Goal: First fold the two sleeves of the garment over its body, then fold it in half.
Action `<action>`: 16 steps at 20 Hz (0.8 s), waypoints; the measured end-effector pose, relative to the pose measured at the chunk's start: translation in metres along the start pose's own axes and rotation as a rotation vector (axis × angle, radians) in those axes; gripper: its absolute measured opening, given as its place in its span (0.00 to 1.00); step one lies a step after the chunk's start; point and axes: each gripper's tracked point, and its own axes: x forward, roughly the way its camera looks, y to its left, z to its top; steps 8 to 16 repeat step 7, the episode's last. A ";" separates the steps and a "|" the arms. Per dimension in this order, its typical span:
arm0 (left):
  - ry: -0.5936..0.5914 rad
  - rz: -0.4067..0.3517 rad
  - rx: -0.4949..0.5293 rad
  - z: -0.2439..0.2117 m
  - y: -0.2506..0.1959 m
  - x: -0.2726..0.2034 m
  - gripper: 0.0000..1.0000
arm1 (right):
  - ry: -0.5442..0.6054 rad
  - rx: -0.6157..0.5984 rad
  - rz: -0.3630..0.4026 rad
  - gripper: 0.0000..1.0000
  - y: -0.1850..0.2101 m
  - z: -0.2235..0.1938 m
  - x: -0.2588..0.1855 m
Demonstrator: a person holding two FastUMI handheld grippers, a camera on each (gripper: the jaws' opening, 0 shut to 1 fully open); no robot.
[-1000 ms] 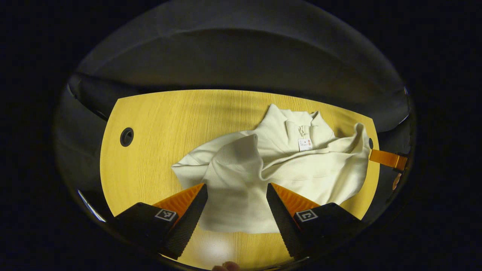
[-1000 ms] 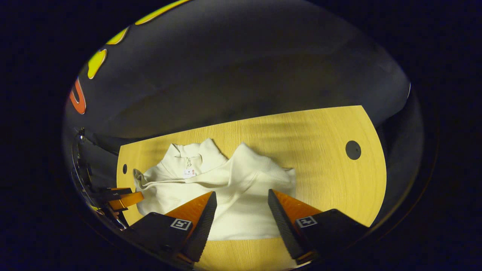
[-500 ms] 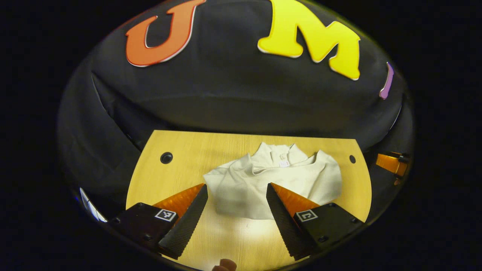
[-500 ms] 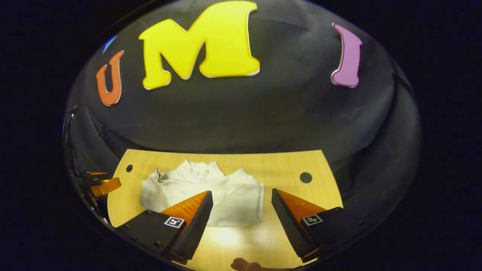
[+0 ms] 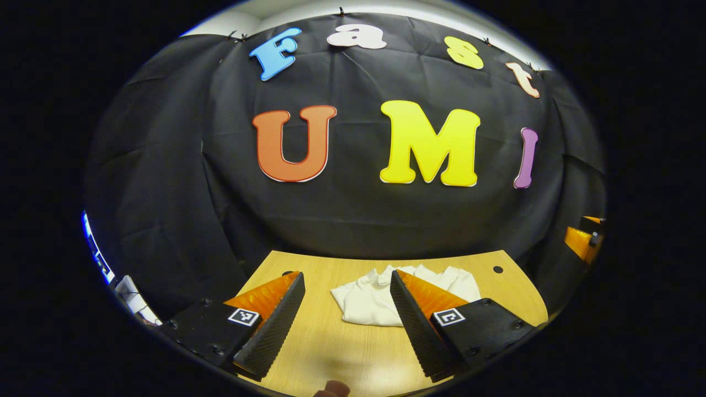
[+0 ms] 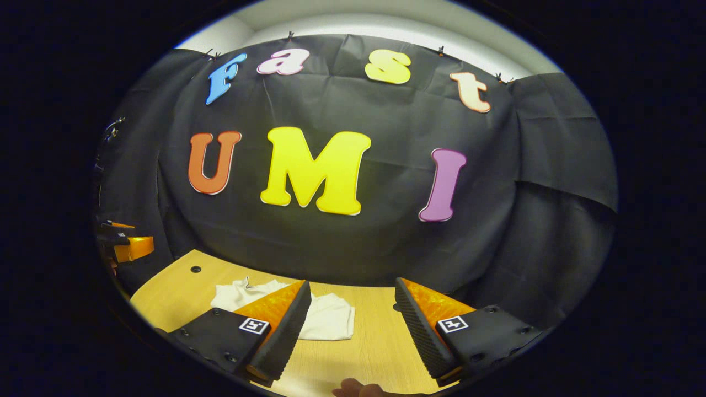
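A folded cream garment lies on a wooden table, with both grippers raised clear of it.

In the left gripper view, the left gripper (image 5: 346, 309) has its fingers spread wide, holding nothing; the garment (image 5: 370, 300) sits beyond it, a compact cream bundle near the table's (image 5: 331, 353) far edge, and the other gripper shows at the right edge. In the right gripper view, the right gripper (image 6: 352, 322) is likewise wide apart and empty, above the table (image 6: 364, 353); the garment (image 6: 331, 320) lies left of centre, collar toward the far edge. No label is legible.
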 end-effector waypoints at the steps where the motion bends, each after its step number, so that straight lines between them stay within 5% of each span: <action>1: -0.019 0.000 -0.008 -0.001 0.002 -0.013 0.98 | -0.011 0.018 0.008 0.94 0.005 -0.002 -0.014; 7: -0.158 0.012 0.014 0.022 -0.001 -0.065 0.98 | -0.093 0.102 0.013 0.94 0.033 0.005 -0.054; 16: -0.158 0.012 0.014 0.022 -0.001 -0.065 0.98 | -0.093 0.102 0.013 0.94 0.033 0.005 -0.054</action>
